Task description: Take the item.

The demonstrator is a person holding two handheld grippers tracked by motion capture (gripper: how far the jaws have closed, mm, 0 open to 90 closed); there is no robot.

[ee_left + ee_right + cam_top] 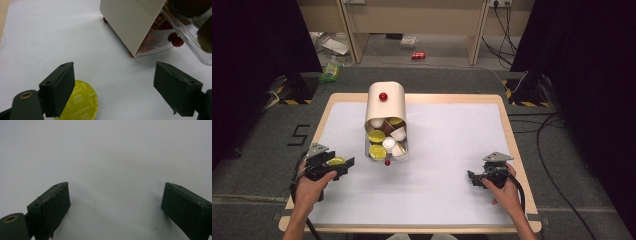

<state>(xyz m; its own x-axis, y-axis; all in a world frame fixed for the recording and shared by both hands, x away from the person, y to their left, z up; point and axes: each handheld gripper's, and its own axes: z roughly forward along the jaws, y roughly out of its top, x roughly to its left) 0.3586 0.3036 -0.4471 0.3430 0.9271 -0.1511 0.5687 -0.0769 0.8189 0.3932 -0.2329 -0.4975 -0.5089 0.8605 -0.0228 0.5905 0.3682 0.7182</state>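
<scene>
A cream capsule dispenser (385, 107) with a clear front stands at the table's middle back, filled with several yellow, white and brown coffee capsules. Its cream side and clear wall (135, 22) rise ahead in the left gripper view. One yellow capsule (83, 102) lies flat on the white mat, partly behind the left pad, with the right pad far from it. My left gripper (113, 90) is open over it; in the high view that gripper (339, 164) is at the table's left with the yellow capsule (336, 161) between its jaws. My right gripper (473, 177) rests open at the right, nothing between its jaws (115, 205).
A white mat (447, 150) covers the wooden table (507, 130). A small red knob (387, 162) sits at the dispenser's front foot, another red knob (383, 96) on top. Black curtains and cables flank the table; a red can (418, 55) lies on the floor beyond.
</scene>
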